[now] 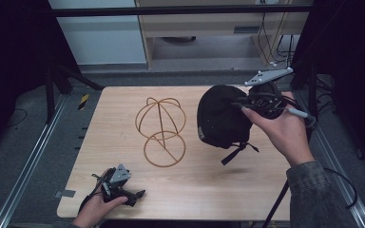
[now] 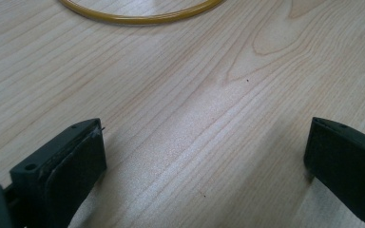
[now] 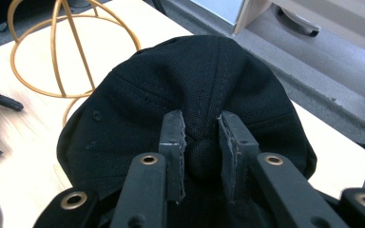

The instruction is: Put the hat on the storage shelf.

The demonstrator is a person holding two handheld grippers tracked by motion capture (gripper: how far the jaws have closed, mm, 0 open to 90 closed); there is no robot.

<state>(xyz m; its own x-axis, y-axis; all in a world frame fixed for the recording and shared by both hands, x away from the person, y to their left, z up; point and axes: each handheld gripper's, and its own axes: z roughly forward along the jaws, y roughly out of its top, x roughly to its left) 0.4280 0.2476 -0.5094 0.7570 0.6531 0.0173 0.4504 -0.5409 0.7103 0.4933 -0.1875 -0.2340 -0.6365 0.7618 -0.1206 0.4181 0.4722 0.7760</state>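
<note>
Now your right hand-held gripper point(image 3: 202, 156) pinches the cap point(image 3: 190, 99) by its crown: soft, light, floppy cloth. Left hand-held gripper point(image 2: 204, 156) rests released at the table's point(image 1: 209, 190) seven o'clock.

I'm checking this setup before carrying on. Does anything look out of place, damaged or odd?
Nothing looks damaged or spilled. The black cap hangs in the air, pinched at its crown by the right gripper, strap dangling. The wire hat stand stands upright on the table. The left gripper rests open nearby.
</note>
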